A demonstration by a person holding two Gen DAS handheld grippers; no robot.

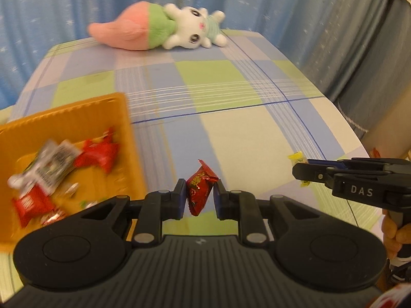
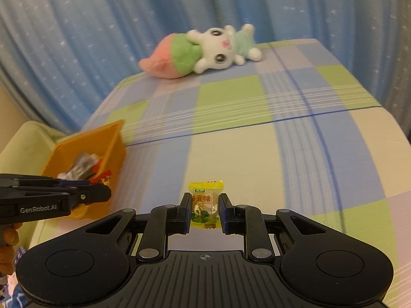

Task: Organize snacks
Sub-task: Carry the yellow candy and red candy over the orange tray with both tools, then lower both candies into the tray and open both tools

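Clamped upright in the left gripper (image 1: 199,195), a glossy red candy (image 1: 201,190); the right gripper (image 2: 205,211) pinches a yellow candy (image 2: 205,206) upright.

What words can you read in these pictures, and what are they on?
"DAS": on the right gripper.
"GenRobot.AI": on the left gripper.
Yellow candy: printed characters, too blurred to read.
Red candy: gold print, unreadable.
Packets in the orange box: too blurred.
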